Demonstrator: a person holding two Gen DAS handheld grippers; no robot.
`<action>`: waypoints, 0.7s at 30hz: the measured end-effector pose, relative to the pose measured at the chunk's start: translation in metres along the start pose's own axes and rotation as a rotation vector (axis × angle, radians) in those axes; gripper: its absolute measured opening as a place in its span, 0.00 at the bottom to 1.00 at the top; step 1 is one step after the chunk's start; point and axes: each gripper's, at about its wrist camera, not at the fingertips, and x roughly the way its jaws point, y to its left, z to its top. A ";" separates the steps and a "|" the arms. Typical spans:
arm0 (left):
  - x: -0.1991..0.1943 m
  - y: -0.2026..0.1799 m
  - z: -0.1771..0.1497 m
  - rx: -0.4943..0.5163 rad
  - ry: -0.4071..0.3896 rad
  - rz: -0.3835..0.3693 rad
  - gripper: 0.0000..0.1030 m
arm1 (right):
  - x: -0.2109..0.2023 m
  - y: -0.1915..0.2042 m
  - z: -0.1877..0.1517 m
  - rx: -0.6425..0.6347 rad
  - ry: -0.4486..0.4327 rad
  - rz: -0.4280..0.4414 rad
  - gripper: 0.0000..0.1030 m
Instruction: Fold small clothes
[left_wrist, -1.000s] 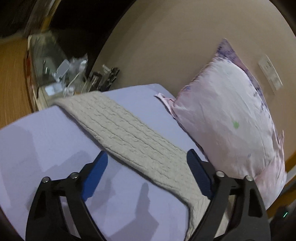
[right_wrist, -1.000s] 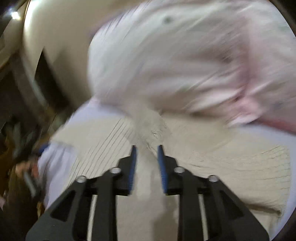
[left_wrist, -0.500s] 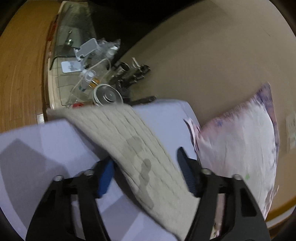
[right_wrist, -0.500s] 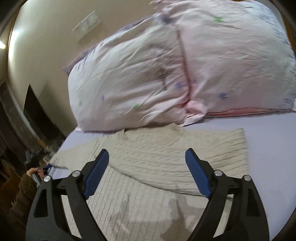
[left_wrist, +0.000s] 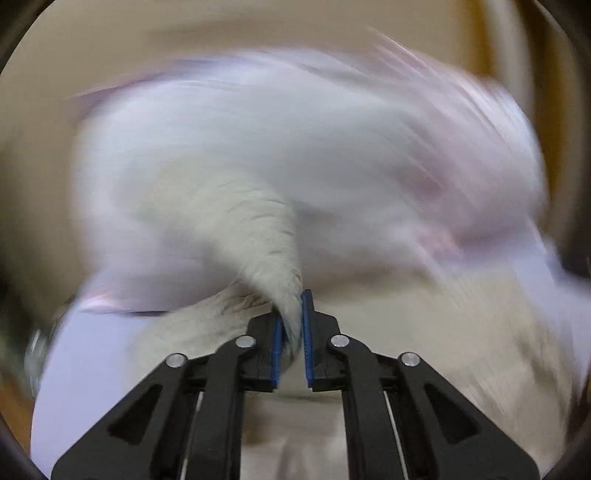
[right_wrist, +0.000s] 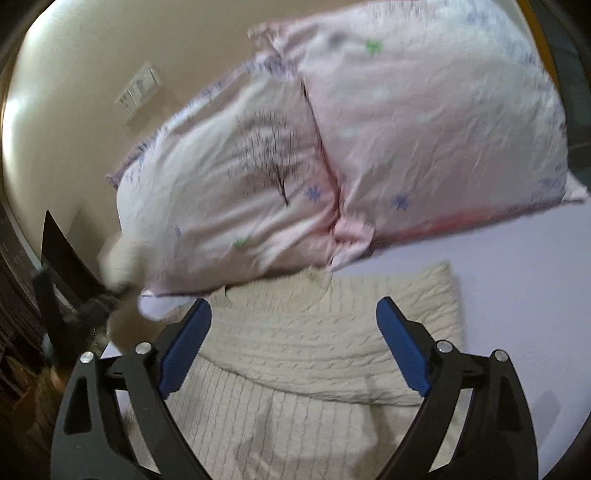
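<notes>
A cream cable-knit sweater (right_wrist: 314, 339) lies on the lavender bed sheet (right_wrist: 524, 280), its right side folded over the body. My right gripper (right_wrist: 293, 332) is open and empty just above the sweater. In the blurred left wrist view my left gripper (left_wrist: 291, 317) is shut on the sweater's sleeve (left_wrist: 266, 243), which is lifted and hangs from the jaws. The lifted sleeve end also shows at the left of the right wrist view (right_wrist: 122, 262), with the left gripper (right_wrist: 96, 306) below it.
Two pink floral pillows (right_wrist: 369, 147) lean against the beige wall (right_wrist: 74, 74) right behind the sweater. A wall socket plate (right_wrist: 138, 90) sits on the wall. Dark furniture (right_wrist: 22, 295) stands past the bed's left edge.
My left gripper has shut on the sleeve and swings it fast toward the pillows. My right gripper, shut on the sweater a second ago, stays open and hovers over the folded part.
</notes>
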 end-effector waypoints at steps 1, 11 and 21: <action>0.015 -0.034 -0.009 0.092 0.058 -0.040 0.08 | 0.011 -0.003 -0.002 0.015 0.038 0.000 0.88; -0.060 0.038 -0.076 -0.153 0.073 -0.083 0.41 | 0.052 -0.059 -0.005 0.218 0.204 -0.037 0.49; -0.105 0.090 -0.175 -0.468 0.215 -0.192 0.59 | 0.134 -0.037 0.002 0.110 0.265 -0.193 0.09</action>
